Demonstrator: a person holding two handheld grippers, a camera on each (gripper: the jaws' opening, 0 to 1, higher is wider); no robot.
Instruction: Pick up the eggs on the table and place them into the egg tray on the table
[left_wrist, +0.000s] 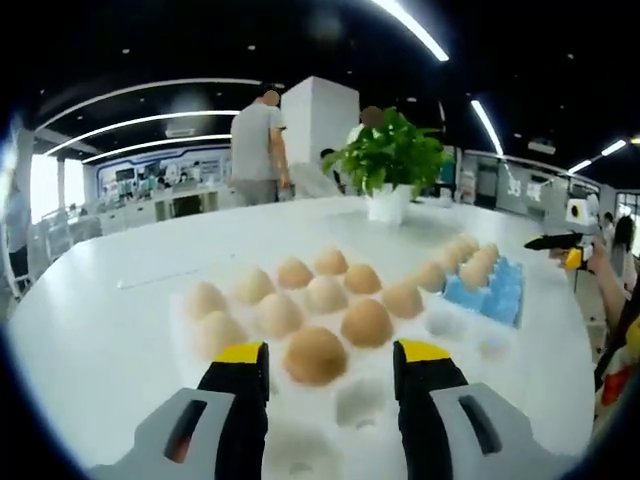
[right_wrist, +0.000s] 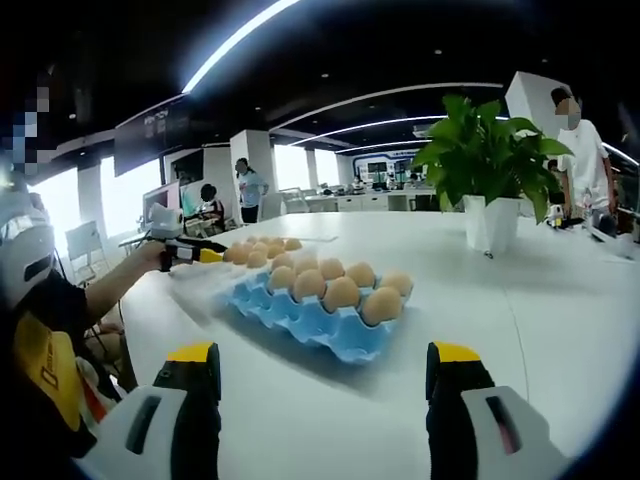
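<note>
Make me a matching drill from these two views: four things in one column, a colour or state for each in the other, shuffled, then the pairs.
Things:
1. egg tray
2. plant pot
3. right tool
4. white tray

States:
A. open, holding nothing
B. blue, filled with eggs
C. white, holds a green plant
D. some cups unfilled

Pairs: 1-B, 2-C, 3-A, 4-D

Open-plan office: desks (right_wrist: 360, 202), strip lights (right_wrist: 235, 40)

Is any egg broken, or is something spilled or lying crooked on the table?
Nothing stands out. The eggs in the white tray and in the blue tray sit whole in their cups, the table looks dry, and the potted plant stands upright.
</note>
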